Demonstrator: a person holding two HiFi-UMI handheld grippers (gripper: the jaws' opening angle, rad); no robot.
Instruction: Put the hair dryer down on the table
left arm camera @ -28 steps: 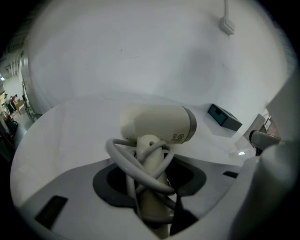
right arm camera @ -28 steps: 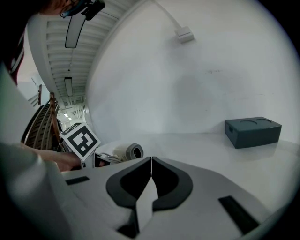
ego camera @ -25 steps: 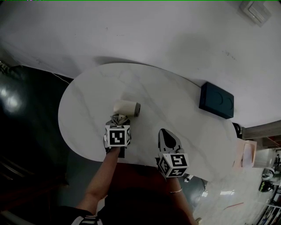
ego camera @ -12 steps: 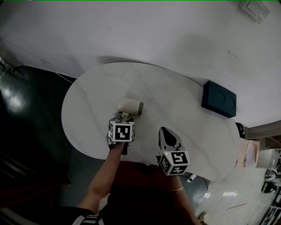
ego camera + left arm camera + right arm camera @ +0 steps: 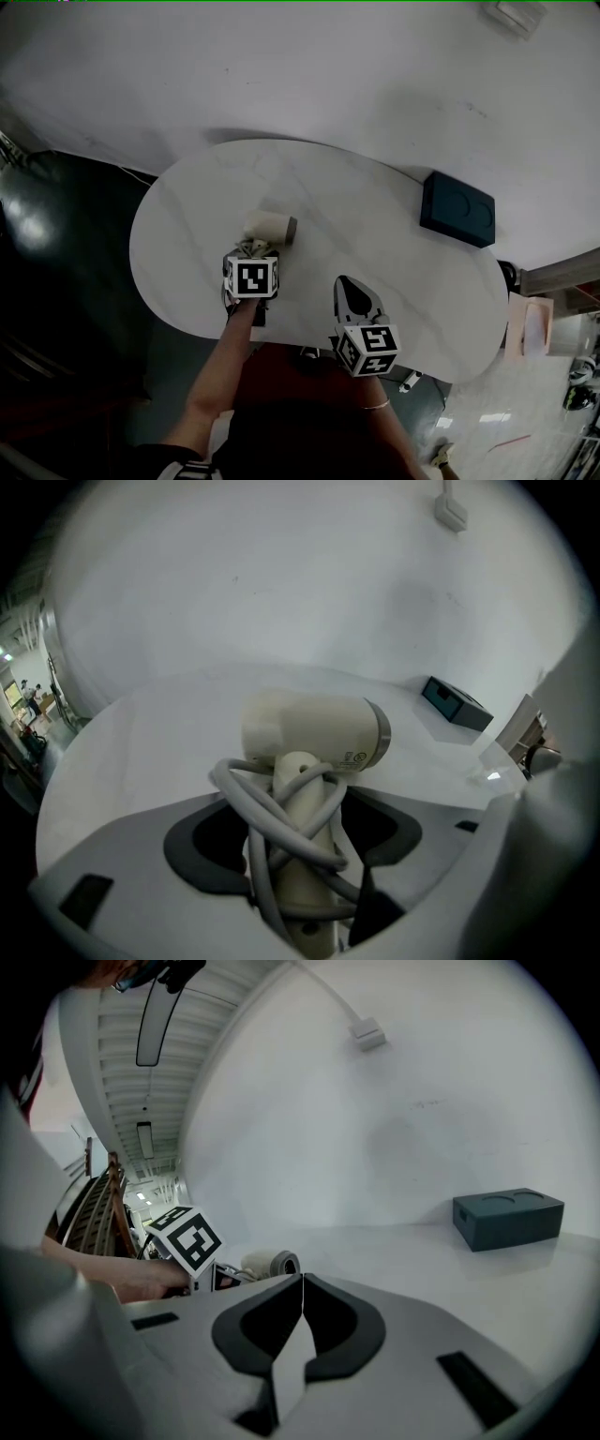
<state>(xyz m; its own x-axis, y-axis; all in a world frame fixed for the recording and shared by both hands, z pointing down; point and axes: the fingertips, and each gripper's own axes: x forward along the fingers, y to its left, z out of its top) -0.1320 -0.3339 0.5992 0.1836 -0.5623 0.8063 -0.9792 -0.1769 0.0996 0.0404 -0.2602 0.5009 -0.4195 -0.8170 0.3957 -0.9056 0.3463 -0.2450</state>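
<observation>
A cream hair dryer (image 5: 270,226) with a grey nozzle ring rests on the white oval table (image 5: 375,216), left of the middle. Its grey cord is wound round the handle (image 5: 298,855). My left gripper (image 5: 251,249) is at the handle from the near side. In the left gripper view its jaws are opening, with dark gaps between the handle and both pads, so the left gripper (image 5: 295,803) no longer presses on it. My right gripper (image 5: 356,298) hovers at the table's near edge, shut and empty, as the right gripper (image 5: 302,1290) shows in its own view. The hair dryer (image 5: 272,1264) lies to its left.
A dark teal box (image 5: 457,208) sits at the table's far right edge, also seen as the box (image 5: 508,1216) in the right gripper view. A white wall rises behind the table. Dark floor lies to the left, and clutter stands at the far right.
The left gripper and the hair dryer stay at about the same spot on the table. The right gripper holds still. The head view has shifted slightly.
</observation>
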